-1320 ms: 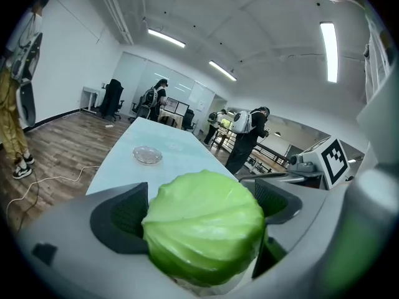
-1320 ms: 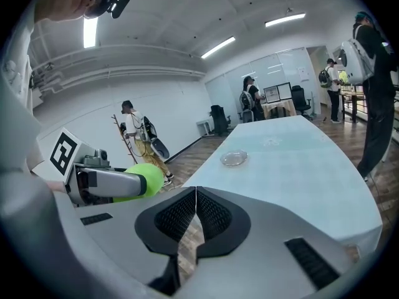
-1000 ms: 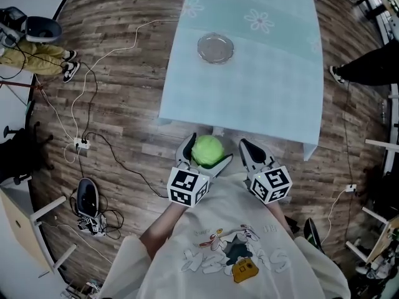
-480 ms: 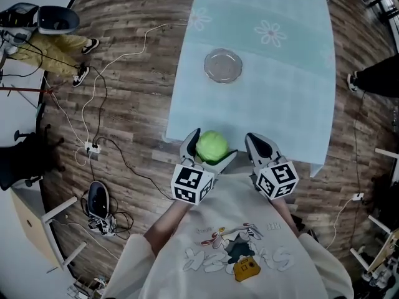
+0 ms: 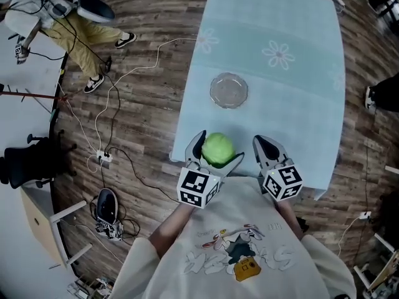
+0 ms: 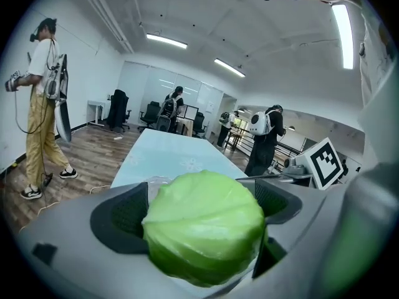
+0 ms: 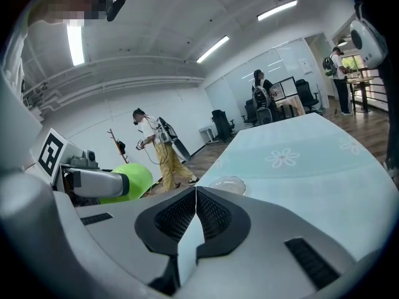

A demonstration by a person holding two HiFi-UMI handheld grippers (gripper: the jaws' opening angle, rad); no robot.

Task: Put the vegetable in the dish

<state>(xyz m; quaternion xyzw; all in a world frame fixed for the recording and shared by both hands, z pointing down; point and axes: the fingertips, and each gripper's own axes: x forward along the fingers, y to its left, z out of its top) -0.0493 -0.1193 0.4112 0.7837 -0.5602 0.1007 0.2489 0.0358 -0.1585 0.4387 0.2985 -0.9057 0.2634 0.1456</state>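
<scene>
**Cabbage in my left jaws, dish ahead**

Head view: The lettering on my shirt (image 5: 232, 254) is too blurred to read. Each gripper's cube carries black-and-white square markers. My left gripper (image 5: 216, 152) pinches the cabbage (image 5: 218, 147) between its jaws, over the near edge of the table (image 5: 293, 117). The dish (image 5: 229, 91) sits on the table ahead of that gripper, apart from the cabbage. My right gripper (image 5: 267, 147) hangs just beside the left one and level with it. Both point forward toward the table, with my forearms drawn in close to my chest.

Left gripper view: The cabbage fills the gap, and both pads press against its sides. A sliver of the dish shows beyond it, slightly to the left.

Right gripper view: The jaws are pressed together with nothing between them. The dish lies on the table ahead of the tips. The cabbage and the left gripper are off to the left.
</scene>
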